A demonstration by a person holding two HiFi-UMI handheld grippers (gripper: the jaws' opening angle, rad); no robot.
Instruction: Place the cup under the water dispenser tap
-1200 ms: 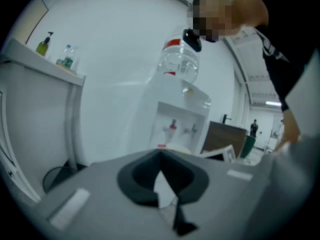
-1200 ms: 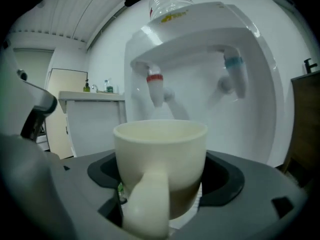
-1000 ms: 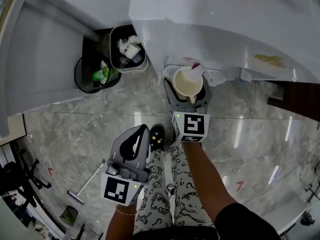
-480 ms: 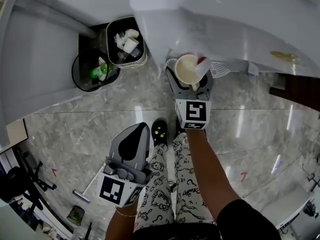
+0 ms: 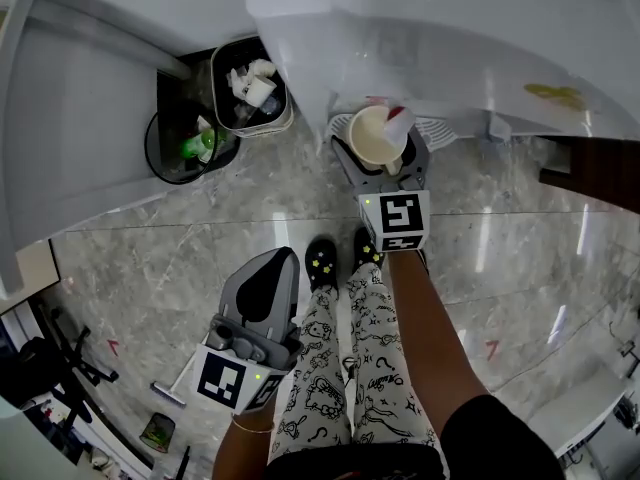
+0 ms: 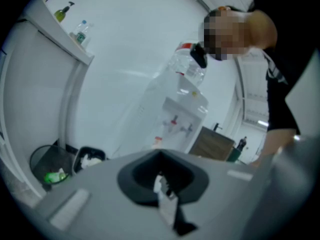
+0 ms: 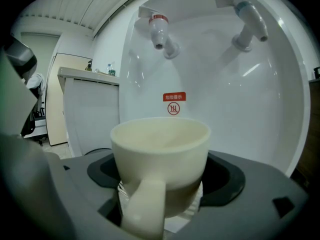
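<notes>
The cup (image 7: 160,156) is a smooth, cream, thick-walled mug with a blocky handle turned back toward the right gripper (image 7: 160,201), whose jaws pinch it low on its body from either side. It sits upright in front of the water dispenser's (image 7: 215,84) curved, glossy white recess, roughly below the red-capped tap (image 7: 159,31). The blue-capped tap (image 7: 250,19) is off to the right. A small red warning sticker (image 7: 173,104) is stuck on the recess wall just behind the rim.

From above, the cup's round mouth (image 5: 377,136) hangs over the slotted white drip tray (image 5: 440,130), with the red tap tip at its rim. I can't tell if the base touches the tray.

The left gripper (image 5: 270,273) is held low near the person's patterned trousers (image 5: 340,368), well apart from the dispenser, its toothed jaws pressed together on nothing.

Left of the dispenser stand a black rectangular bin (image 5: 250,93) holding crumpled white rubbish and a round wire bin (image 5: 185,148), both on polished grey marble floor (image 5: 150,248).
</notes>
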